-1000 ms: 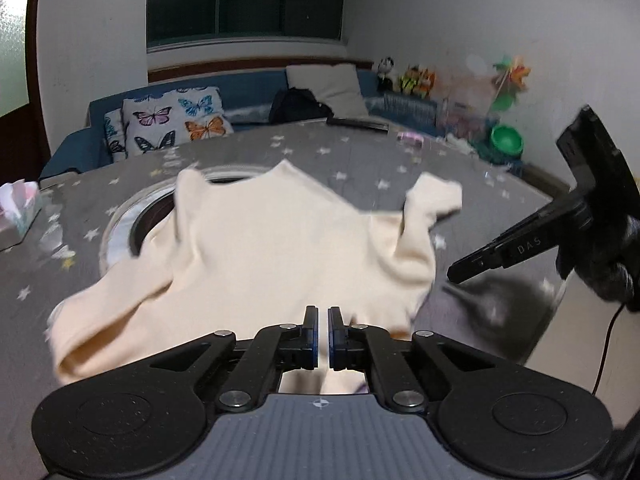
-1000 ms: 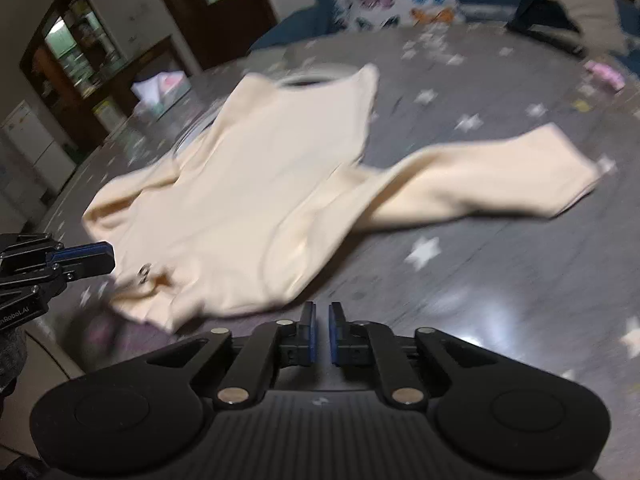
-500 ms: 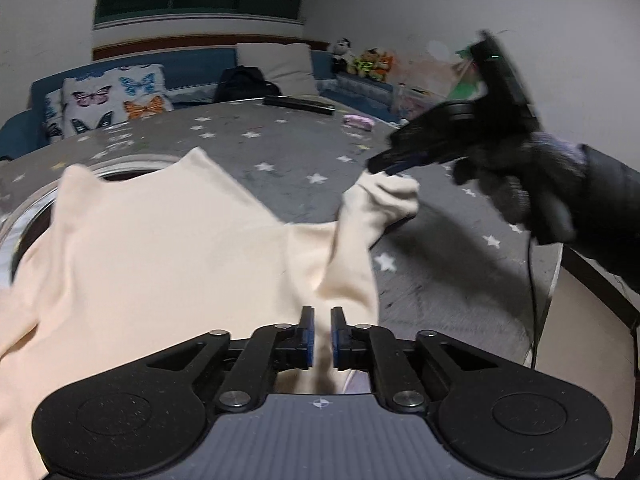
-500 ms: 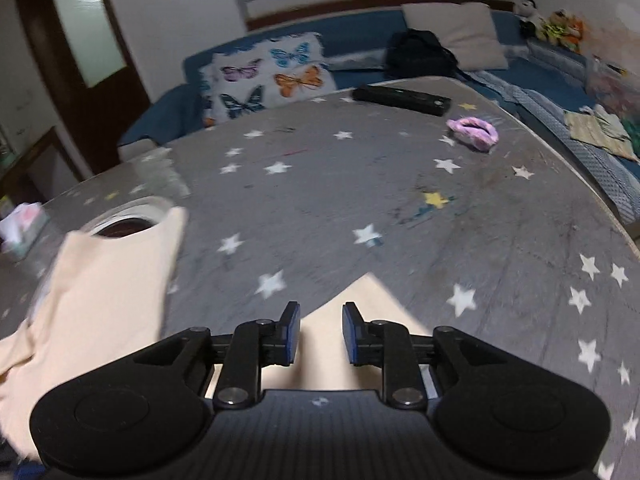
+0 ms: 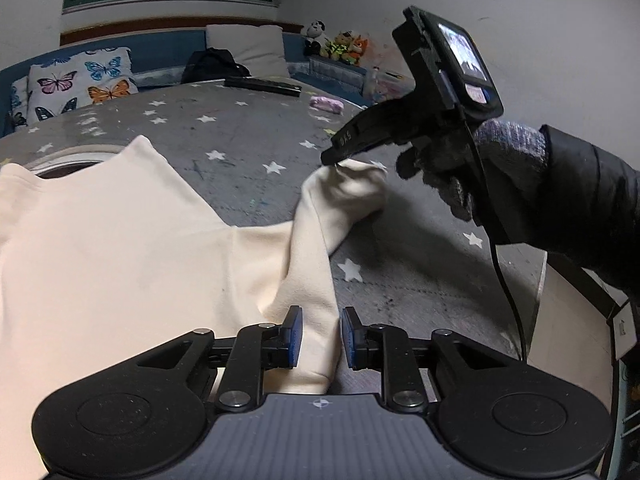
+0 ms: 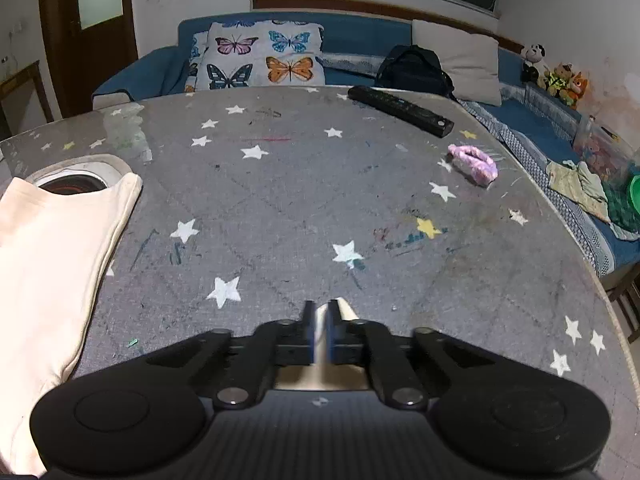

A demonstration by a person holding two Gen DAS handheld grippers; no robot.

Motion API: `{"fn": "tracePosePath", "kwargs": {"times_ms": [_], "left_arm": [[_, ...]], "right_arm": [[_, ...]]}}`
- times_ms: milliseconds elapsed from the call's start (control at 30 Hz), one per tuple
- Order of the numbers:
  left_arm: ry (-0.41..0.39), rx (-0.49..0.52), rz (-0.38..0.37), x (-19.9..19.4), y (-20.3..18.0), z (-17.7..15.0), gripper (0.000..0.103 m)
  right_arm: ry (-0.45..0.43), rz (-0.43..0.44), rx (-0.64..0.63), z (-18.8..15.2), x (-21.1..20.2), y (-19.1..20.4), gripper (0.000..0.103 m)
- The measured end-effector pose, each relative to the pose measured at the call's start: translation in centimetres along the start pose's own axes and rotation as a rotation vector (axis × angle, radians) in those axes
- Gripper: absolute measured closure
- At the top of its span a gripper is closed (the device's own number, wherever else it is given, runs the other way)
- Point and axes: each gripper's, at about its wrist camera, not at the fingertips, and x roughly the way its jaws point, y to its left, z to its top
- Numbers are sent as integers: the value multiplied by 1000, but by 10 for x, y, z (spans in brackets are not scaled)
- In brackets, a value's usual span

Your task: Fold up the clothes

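R gripper [image 6: 319, 322] now pinches shirt [image 5: 120, 248] sleeve; L gripper [image 5: 319, 338] opening, sleeve between.

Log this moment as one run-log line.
left gripper: opening, sleeve between pads | right gripper: shut on sleeve end | cream shirt: spread on table

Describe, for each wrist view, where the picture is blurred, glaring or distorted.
Left wrist view: sharp; fisheye bends the table edge and darkens the corners. Right wrist view: tool tips smeared by motion blur; glare on the table at far left.
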Motion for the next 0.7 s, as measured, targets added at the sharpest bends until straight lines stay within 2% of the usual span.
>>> {"fn": "tracePosePath", "kwargs": {"times_ms": [67, 200, 300, 367, 467, 567, 600, 633, 700], "left_arm": [[3, 2, -7, 0, -2, -2, 80], [2, 8, -29, -2, -5, -5, 80], [5, 18, -48, -2, -8, -8, 80], [5, 25, -54, -2, -10, -9, 80], [7, 29, -66, -2, -12, -9, 80], [8, 34, -66, -2, -15, -9, 80], [7, 35, -64, -3, -15, -9, 80], [6, 36, -59, -4, -15, -8, 80], [-5, 36, -47, -7, -14, -7, 80]], "right_arm": [[-44, 23, 15, 2, -8, -3, 102], [-219, 114, 85, 7, -48, -18, 102], [-311, 130, 123, 0, -75, -35, 102], [-286, 56, 134, -8, -78, -47, 102], [-173, -27, 166, -23, -68, -66, 99], [-131, 28, 189, -33, -66, -69, 96], [-118, 59, 184, -34, -63, -66, 92], [-106, 78, 178, -35, -60, -62, 80], [-88, 92, 143, -35, -48, -48, 76]]}}
